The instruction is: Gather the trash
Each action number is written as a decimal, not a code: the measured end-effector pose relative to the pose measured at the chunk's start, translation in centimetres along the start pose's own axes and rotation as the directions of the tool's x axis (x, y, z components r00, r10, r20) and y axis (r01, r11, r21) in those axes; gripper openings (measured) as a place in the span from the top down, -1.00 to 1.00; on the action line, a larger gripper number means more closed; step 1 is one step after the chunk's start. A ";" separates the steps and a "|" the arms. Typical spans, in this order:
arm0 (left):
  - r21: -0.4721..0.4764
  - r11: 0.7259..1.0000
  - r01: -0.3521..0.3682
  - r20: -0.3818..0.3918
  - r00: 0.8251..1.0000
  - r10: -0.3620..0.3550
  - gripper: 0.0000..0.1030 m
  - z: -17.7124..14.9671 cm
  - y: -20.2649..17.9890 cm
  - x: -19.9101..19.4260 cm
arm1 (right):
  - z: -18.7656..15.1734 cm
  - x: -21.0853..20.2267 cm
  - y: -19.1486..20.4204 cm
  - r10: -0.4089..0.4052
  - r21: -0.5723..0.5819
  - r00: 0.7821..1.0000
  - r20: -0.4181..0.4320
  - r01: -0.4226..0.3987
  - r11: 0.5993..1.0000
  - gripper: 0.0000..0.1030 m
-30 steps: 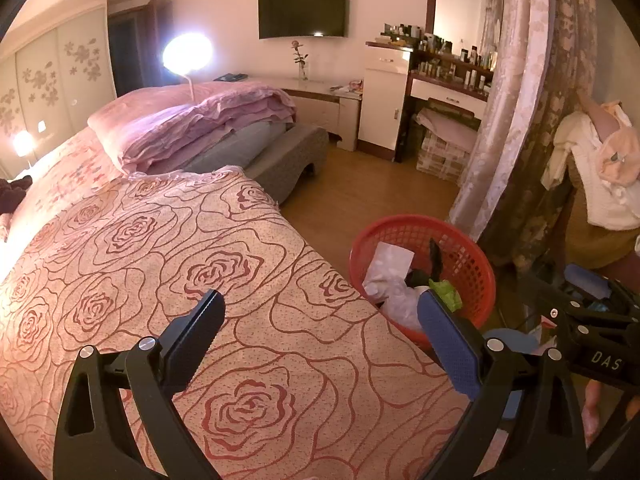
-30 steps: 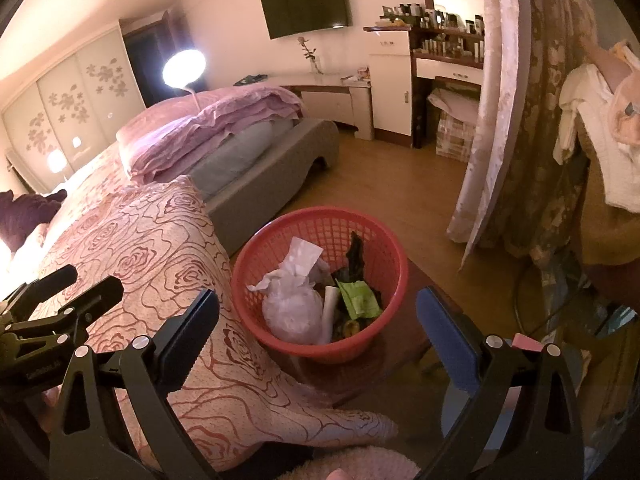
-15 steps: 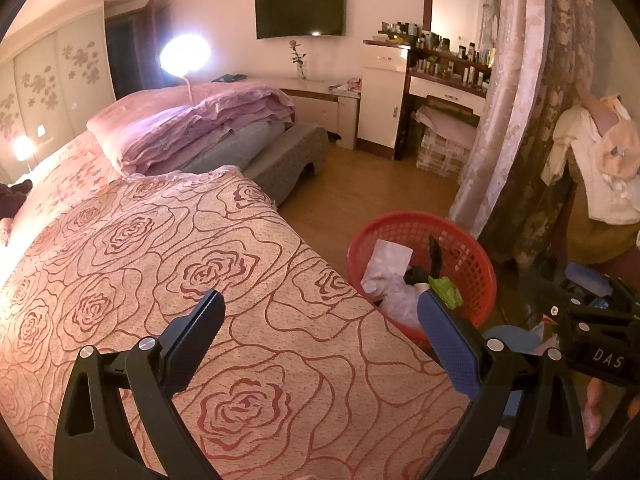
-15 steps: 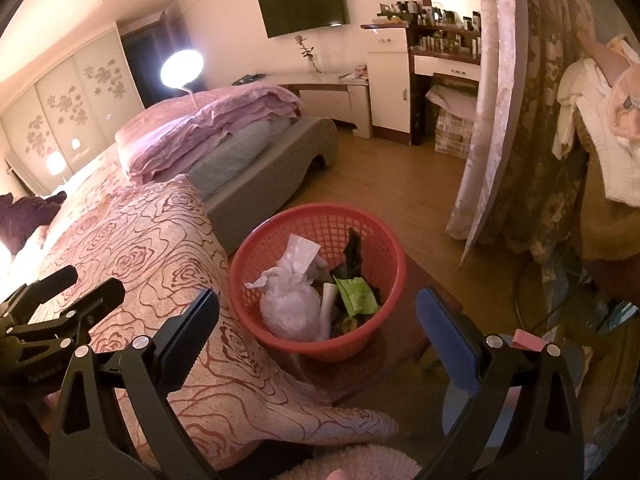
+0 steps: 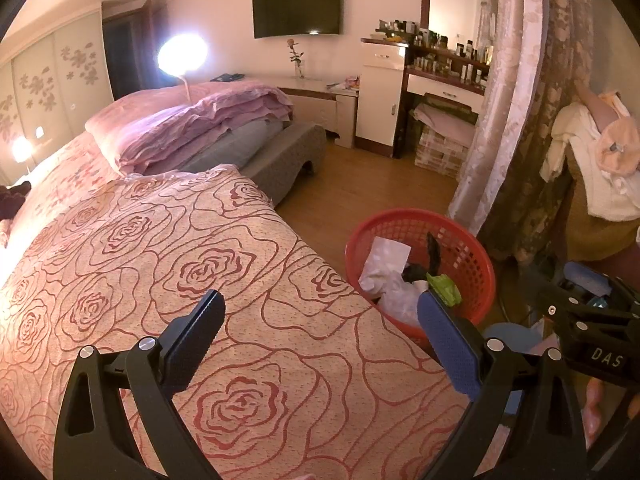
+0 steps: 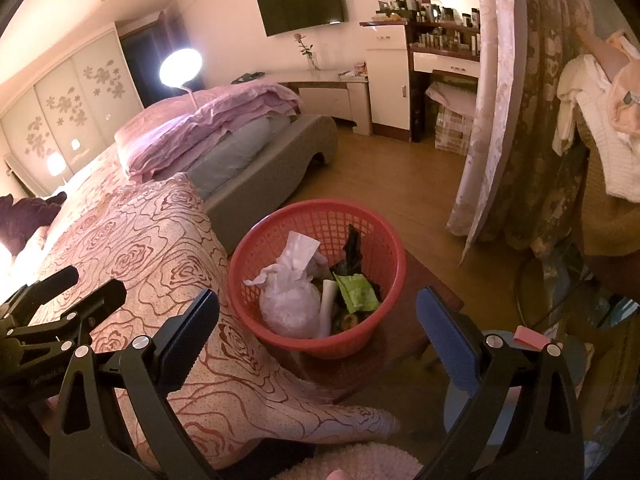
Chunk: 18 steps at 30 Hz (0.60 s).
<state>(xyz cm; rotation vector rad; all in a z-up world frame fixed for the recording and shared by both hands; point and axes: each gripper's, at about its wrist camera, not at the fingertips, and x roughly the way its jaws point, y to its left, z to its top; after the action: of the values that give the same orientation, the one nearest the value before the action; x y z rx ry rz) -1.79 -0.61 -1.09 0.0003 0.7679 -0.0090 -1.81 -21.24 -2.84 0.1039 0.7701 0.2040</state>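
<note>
Barely shifted, both grippers, left point(image 5: 318, 340) and right point(image 6: 316, 338), gape empty; red basket point(image 6: 320, 240) stands upright

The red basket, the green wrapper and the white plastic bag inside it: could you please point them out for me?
red basket point(image 6: 362, 345): right wrist view, front outer wall.
green wrapper point(image 6: 357, 293): right wrist view, middle of its flat face.
white plastic bag point(image 6: 289, 307): right wrist view, bulging middle.

The left wrist view looks from above the rose-patterned bedspread point(image 5: 200, 264) toward the far television point(image 5: 297, 7). The right wrist view sits further right, near and above the red basket point(image 6: 320, 216). Both share these.
</note>
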 end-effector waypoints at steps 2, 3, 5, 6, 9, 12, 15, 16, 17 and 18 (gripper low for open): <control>0.000 1.000 0.001 -0.001 1.000 -0.001 -0.81 0.0 -0.2 0.0 | 0.1 0.0 -0.1 -0.001 0.001 1.000 -0.001 0.001 1.000 -0.86; 0.000 1.000 0.001 -0.002 1.000 -0.001 -0.81 -0.1 -0.1 0.1 | 0.1 0.0 -0.1 0.000 0.002 1.000 -0.001 0.000 1.000 -0.86; -0.001 1.000 0.001 -0.005 1.000 -0.001 -0.81 -0.1 -0.2 0.1 | -0.2 0.0 -0.4 -0.002 0.005 1.000 -0.002 0.002 1.000 -0.86; -0.002 1.000 0.004 -0.006 1.000 -0.004 -0.81 -0.2 -0.2 0.1 | -0.4 0.0 -0.3 -0.003 0.006 1.000 -0.002 0.003 1.000 -0.86; -0.006 1.000 0.016 0.000 1.000 -0.016 -0.81 -0.2 -0.1 0.0 | -0.9 -0.1 -0.4 -0.006 0.009 1.000 -0.005 0.006 1.000 -0.86; -0.027 0.999 0.039 0.007 0.999 -0.039 -0.81 -0.3 0.3 -0.2 | -1.3 -0.3 -0.4 -0.012 0.012 1.000 -0.007 0.012 1.000 -0.86; -0.046 0.998 0.031 0.015 0.999 -0.031 -0.81 -0.3 1.2 -0.7 | -0.8 -0.3 -0.6 -0.018 0.009 1.000 -0.005 0.018 1.000 -0.86; -0.049 0.999 0.021 0.020 1.000 -0.020 -0.81 -0.2 1.5 -1.0 | -1.1 -0.5 -0.2 -0.026 -0.003 1.000 0.001 0.026 1.000 -0.86; -0.055 0.998 0.005 0.022 1.000 -0.004 -0.81 -0.3 2.0 -1.3 | -1.1 -0.7 0.2 -0.034 -0.020 0.999 0.008 0.035 0.999 -0.86; -0.063 0.998 -0.015 0.019 1.000 0.017 -0.81 -0.5 2.7 -1.6 | -1.1 -0.7 0.5 -0.042 -0.040 0.999 0.017 0.043 0.998 -0.86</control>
<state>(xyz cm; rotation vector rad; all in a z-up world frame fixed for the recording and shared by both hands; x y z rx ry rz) -3.28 2.06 -0.31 -0.0532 0.7481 0.0303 -3.15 -20.90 -3.04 0.0507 0.7513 0.1784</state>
